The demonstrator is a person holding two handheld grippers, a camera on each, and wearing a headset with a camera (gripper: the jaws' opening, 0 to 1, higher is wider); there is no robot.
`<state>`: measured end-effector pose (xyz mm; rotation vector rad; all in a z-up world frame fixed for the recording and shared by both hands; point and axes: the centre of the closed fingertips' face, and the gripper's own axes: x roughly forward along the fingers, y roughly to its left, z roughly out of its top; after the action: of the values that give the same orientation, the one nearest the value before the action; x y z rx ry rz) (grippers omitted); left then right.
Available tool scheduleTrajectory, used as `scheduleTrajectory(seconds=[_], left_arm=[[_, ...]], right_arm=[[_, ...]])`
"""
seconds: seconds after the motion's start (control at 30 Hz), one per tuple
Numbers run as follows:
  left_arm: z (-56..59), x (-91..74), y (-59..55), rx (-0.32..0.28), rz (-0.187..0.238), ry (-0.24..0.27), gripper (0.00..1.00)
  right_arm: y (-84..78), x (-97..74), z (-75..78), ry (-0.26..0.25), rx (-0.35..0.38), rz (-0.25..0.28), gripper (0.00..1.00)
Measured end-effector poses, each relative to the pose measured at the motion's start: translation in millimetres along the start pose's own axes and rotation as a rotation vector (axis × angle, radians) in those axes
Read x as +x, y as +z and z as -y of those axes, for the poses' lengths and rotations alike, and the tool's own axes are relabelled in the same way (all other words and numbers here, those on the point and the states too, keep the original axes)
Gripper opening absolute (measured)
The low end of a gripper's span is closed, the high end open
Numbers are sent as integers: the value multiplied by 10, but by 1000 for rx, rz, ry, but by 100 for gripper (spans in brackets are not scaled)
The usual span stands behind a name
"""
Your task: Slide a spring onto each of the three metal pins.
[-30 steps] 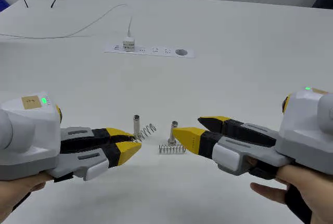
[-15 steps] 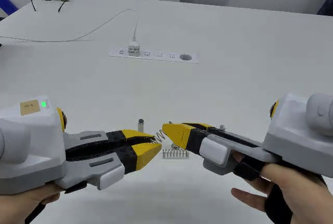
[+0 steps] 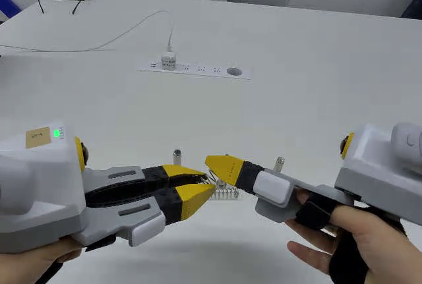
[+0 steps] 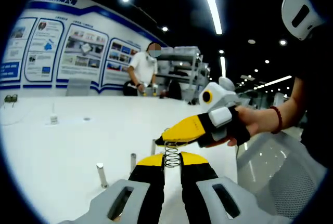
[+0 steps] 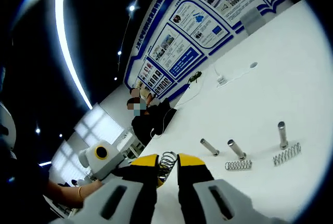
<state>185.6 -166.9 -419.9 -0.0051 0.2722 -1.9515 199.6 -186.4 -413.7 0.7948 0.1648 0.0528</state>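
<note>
While my left gripper (image 3: 202, 185) and right gripper (image 3: 211, 161) both pinch one spring (image 4: 171, 157) up off the table (image 3: 297, 86), I should let only one go, keep the spring straight, and point its open end at a metal pin (image 3: 177, 157) just beyond.

The head view is bright and even; the white table (image 3: 316, 66) carries soft, pale shadows. Both gripper views are darker and bend strongly at the edges. Long ceiling lights (image 4: 208, 0) glare, the background is soft, but the spring (image 4: 171, 157) is clearly seen.
</note>
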Motion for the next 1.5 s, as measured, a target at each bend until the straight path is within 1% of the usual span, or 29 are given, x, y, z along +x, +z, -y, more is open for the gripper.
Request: scheduleTrajectory(seconds=[0.2, 0.4, 0.47, 0.53, 0.57, 0.6, 0.63, 0.7, 0.77, 0.87, 0.9, 0.97, 1.07, 1.17, 1.3, 1.33, 1.5], left_arm=[[-10, -11, -17, 2, -7, 16, 11], [-15, -24, -56, -6, -31, 35, 12], [-23, -33, -71, 9, -44, 41, 12], [-39, -51, -120, 26, -77, 52, 12], [-44, -56, -143, 52, -89, 56, 12], [-45, -63, -163, 66, -99, 60, 12], [-40, -67, -176, 66, -102, 62, 13], [-33, -79, -213, 70, -115, 62, 16], [-41, -96, -272, 96, -142, 73, 19], [-53, -115, -339, 109, -171, 86, 24], [-61, -125, -355, 115, -176, 93, 26], [-81, -142, -381, 121, -187, 106, 30], [-99, -169, -430, 124, -206, 120, 35], [-105, -186, -472, 123, -217, 130, 38], [-130, -206, -503, 129, -226, 147, 44], [-143, -212, -511, 125, -228, 155, 46], [-186, -235, -532, 113, -229, 180, 54]], right_arm=[[-7, 27, -49, 27, 8, 1, 12], [-34, 56, -79, 26, -47, -9, 12], [-32, 61, -75, 22, -63, -11, 12], [-9, 64, -71, 14, -95, -5, 11], [1, 67, -75, 12, -102, -3, 11], [14, 69, -65, 9, -107, -1, 11], [22, 71, -62, 9, -115, 0, 11], [49, 78, -53, 2, -144, 3, 11], [77, 86, -51, -6, -181, 8, 12], [131, 116, -54, -7, -236, 14, 12], [155, 137, -61, -4, -269, 13, 12], [179, 164, -57, -8, -312, 4, 12], [240, 232, -39, -24, -408, -11, 12], [278, 306, -32, -32, -476, -21, 12], [295, 407, -5, -43, -545, -41, 12], [305, 441, -8, -41, -560, -39, 12], [324, 559, 45, -51, -592, -51, 12]])
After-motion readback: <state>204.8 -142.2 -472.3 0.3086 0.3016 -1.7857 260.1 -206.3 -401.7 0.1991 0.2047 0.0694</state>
